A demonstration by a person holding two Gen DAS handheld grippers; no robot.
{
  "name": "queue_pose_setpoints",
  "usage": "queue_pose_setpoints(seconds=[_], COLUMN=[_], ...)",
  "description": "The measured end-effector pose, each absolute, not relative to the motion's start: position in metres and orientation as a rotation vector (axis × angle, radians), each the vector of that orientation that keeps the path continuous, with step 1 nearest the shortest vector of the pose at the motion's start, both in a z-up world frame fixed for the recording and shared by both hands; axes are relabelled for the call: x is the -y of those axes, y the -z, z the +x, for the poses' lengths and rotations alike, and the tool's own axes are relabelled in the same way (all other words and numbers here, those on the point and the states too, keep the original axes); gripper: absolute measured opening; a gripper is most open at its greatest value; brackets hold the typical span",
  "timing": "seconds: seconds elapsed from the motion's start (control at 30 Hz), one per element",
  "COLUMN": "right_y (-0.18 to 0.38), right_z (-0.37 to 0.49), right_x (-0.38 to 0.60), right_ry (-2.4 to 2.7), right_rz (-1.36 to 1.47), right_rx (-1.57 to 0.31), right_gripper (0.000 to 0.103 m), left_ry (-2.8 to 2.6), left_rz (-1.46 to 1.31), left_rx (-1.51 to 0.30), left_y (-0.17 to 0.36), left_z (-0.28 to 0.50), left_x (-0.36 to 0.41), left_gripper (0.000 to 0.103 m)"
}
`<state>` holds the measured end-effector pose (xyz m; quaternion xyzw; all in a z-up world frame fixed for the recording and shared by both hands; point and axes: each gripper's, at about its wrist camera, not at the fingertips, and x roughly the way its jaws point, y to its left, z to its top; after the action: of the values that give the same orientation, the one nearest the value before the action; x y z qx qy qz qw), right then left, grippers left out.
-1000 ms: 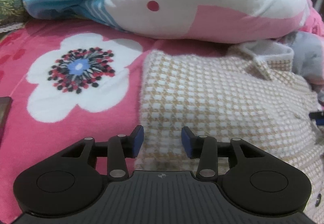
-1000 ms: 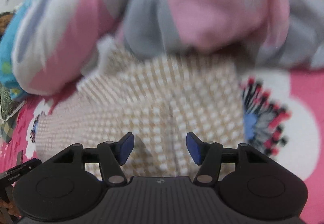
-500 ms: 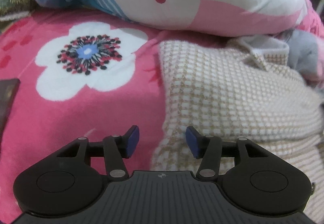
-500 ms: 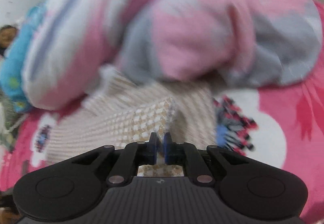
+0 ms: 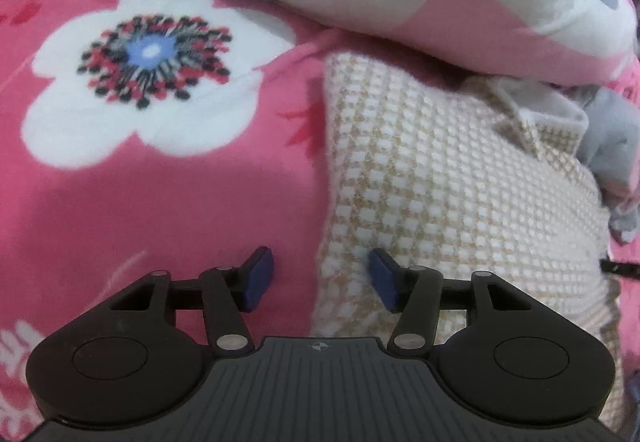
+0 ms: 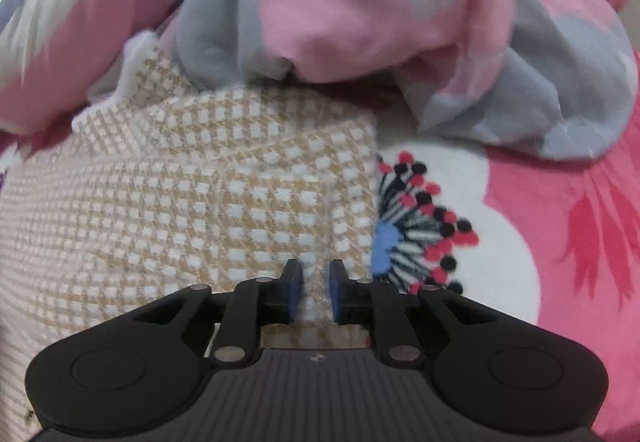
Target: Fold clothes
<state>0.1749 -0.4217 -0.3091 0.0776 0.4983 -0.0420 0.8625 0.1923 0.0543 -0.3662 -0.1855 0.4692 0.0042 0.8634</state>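
Folding a checked garment (image 6: 192, 210) on a pink floral blanket (image 5: 160, 202)

At lower centre, a fabric ridge is pinched by the narrowly parted right gripper (image 6: 316, 292), presumably for turning a flap over; the garment's left edge is straddled by the wide-open left gripper (image 5: 320, 278).

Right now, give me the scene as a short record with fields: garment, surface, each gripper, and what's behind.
garment: checked beige and white top, lying partly folded, a flap doubled over on its right side
surface: pink flowered blanket
left gripper: open, straddling the top's left edge
right gripper: nearly closed, fabric of the top between its fingers
behind: pink, white and grey bedding heaped against the top's far end
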Motion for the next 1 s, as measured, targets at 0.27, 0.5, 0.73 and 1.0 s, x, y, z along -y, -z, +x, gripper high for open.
queue_pose_setpoints(seconds=[0.27,0.5,0.73,1.0], right_y=[0.272,0.317,0.277,0.307], right_z=[0.17,0.189,0.117,-0.008], right_x=[0.404,0.405,0.435,0.442], right_ry=[-0.008,-0.019,0.023,0.233], right_rz=[0.155,0.191,0.439,0.553], right_rx=[-0.878,-0.995,-1.039,-1.217], right_gripper=[0.023,0.042,0.057,0.065], left_ry=[0.016,-0.009,0.054,0.253], left_rz=[-0.373,-0.371,-0.448,-0.527], left_rx=[-0.982,-0.995,-1.172,-1.452], left_y=[0.363,0.354,0.335,0.371], left_z=[0.206,0.188,0.104,0.014], left_x=[-0.056,-0.065,-0.101,-0.095], left_gripper=[0.056,0.062,0.064,0.065])
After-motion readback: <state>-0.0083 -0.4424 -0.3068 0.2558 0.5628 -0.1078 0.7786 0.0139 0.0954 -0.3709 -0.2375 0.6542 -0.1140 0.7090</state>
